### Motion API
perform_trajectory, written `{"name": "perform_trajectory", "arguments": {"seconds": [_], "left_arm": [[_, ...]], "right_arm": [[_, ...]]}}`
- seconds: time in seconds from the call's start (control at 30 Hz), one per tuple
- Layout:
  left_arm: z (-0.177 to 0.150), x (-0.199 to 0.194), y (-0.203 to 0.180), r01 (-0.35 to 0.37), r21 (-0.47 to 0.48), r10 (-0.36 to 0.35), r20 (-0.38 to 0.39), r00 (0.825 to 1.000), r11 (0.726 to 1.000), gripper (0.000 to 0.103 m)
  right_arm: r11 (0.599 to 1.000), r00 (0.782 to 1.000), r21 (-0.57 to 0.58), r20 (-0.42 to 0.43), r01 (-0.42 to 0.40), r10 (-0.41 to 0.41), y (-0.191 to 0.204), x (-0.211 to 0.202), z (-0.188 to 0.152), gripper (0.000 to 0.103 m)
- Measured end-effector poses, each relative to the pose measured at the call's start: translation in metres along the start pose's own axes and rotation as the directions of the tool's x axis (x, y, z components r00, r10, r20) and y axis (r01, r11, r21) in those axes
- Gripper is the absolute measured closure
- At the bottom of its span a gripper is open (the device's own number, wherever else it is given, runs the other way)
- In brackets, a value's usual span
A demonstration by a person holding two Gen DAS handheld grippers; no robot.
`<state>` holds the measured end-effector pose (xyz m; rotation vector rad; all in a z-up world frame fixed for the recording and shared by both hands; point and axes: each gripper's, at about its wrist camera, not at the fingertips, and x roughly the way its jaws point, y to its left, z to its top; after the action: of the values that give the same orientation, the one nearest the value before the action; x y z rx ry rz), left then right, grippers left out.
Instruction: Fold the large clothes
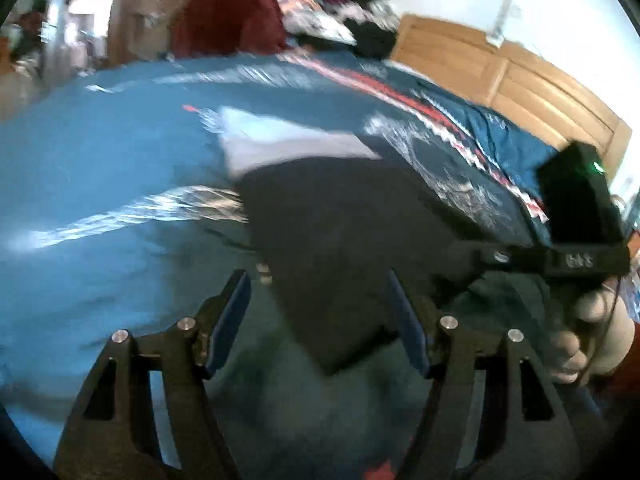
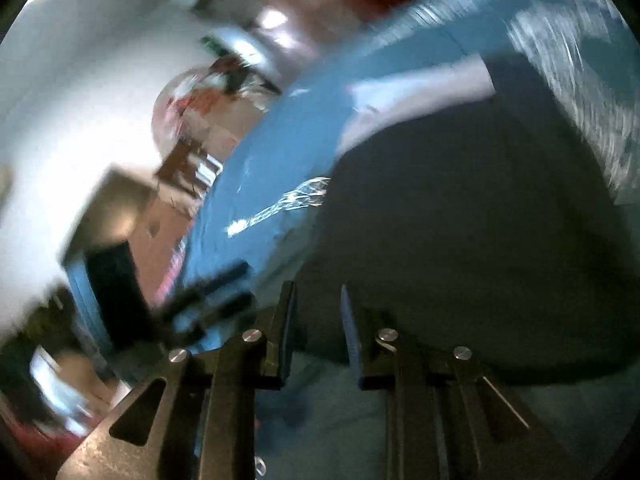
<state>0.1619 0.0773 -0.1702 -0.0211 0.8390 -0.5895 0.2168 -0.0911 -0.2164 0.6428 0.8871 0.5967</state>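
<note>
Dark garment on blue bedspread, both tools gaping.

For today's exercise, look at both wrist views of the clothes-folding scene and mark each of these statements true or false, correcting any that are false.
1. The dark garment lies on a blue bedspread. True.
2. The left tongs are clamped shut on the garment. False: their jaws stand wide apart with nothing gripped between them.
3. A pile of mixed clothes sits at the far end of the bed. True.
4. The headboard is white metal. False: it is light wood.
5. A bare hand holding the other tool shows at the right of the left wrist view. True.
</note>
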Motion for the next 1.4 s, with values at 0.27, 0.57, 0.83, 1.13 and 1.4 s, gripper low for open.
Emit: {"name": "perform_trajectory", "arguments": {"seconds": [0.27,0.57,0.83,1.13,1.4], "left_arm": [[-0.027,0.015,0.006,-0.067,0.068,0.073,-0.081,0.994,0.995,0.018],[-0.037,-0.049,0.035,-0.265,-0.115,0.267,0.006,0.964,0.958,0.02],[-0.069,0.003,-0.005,-0.36,-0.076,0.348,-0.136,0.928,0.93,0.01],[-0.066,0.016,-0.006,-0.402,-0.027,0.391,-0.181,0.903,0.915,0.0],[-0.065,0.018,-0.012,-0.429,-0.021,0.42,-0.166,0.892,0.903,0.0]], "right_arm": [[0.967,0.985,0.219,0.078,0.131,-0.151,-0.122,-0.081,0.007,0.103],[0.921,0.918,-0.024,0.098,0.389,-0.385,-0.043,-0.123,-0.026,0.048],[0.711,0.73,-0.196,0.046,0.676,-0.682,-0.009,-0.068,-0.102,0.019],[0.691,0.711,-0.192,0.058,0.697,-0.701,-0.03,-0.066,-0.114,0.0],[0.693,0.713,-0.195,0.054,0.695,-0.699,-0.029,-0.065,-0.112,0.0]]}}
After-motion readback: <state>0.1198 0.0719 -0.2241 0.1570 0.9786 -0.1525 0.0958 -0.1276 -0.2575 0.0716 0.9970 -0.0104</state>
